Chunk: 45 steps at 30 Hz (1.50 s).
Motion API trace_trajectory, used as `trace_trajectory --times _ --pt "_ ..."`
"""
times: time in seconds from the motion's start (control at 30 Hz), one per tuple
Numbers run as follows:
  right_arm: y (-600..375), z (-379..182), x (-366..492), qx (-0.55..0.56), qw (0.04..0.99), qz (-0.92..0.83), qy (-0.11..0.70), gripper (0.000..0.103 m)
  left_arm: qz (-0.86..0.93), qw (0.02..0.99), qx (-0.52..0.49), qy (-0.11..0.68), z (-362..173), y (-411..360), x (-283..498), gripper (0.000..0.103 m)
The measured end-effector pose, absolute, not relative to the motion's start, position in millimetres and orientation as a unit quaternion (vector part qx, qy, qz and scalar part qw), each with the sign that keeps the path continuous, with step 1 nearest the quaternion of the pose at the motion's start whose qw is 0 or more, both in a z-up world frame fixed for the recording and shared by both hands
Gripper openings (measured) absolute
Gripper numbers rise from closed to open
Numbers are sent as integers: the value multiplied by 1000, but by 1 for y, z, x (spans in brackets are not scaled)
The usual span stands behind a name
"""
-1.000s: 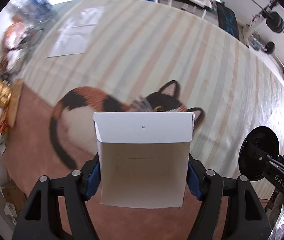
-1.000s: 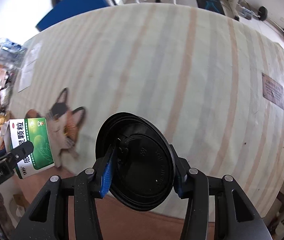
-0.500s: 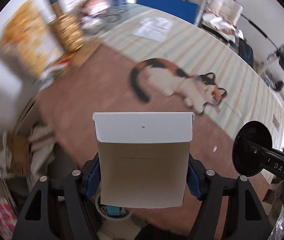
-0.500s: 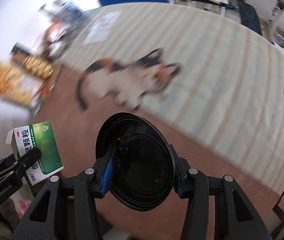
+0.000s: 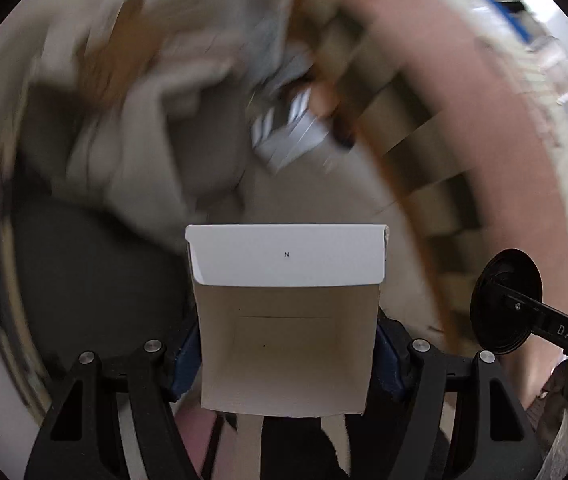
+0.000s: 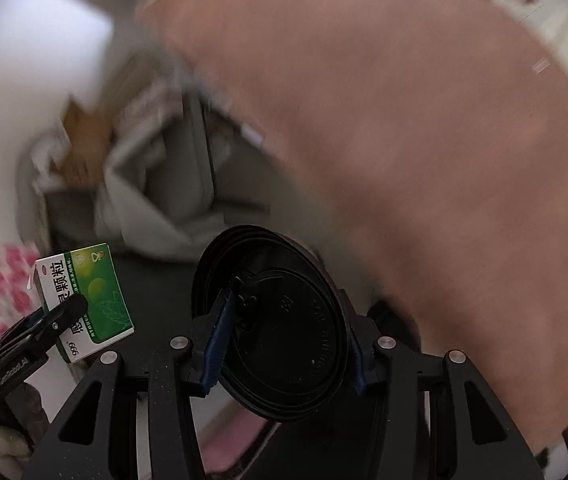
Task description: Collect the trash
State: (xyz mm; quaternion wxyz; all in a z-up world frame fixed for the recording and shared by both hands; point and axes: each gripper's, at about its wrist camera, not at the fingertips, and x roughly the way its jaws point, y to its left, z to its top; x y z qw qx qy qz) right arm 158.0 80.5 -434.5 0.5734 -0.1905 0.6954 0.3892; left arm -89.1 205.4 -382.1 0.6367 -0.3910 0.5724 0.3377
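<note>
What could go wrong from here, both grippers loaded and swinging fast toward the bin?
1. The left gripper grips the open medicine box by its thin walls only; they could buckle and it might slip out early.
2. The right gripper pinches the black lid edge-on, so it could pivot and fall outside the bin.
3. Heavy motion blur hides the bin's rim in both views, so a release now might miss.
</note>
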Motion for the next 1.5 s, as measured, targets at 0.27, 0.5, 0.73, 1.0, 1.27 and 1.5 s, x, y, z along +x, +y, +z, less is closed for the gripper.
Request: trace_trajectory --times 0.27,0.5,0.73,1.0,1.27,1.5 --pt "109 -626 84 -258 523 358 729 51 328 557 -511 567 -588 217 -154 69" --pt "124 -790 55 -287 478 347 754 51 320 526 -550 564 -731 233 -154 77" --pt "140 -872 41 -321 451 376 743 65 338 514 -552 562 -781 223 -174 103" --pt "140 -853 33 -317 428 426 731 103 424 524 -508 536 -740 216 -198 103" --pt "130 -775 29 -389 490 439 645 103 453 520 -479 543 -673 193 -207 103" --pt "118 -668 29 -411 519 446 602 103 463 523 -472 538 -581 163 -203 103"
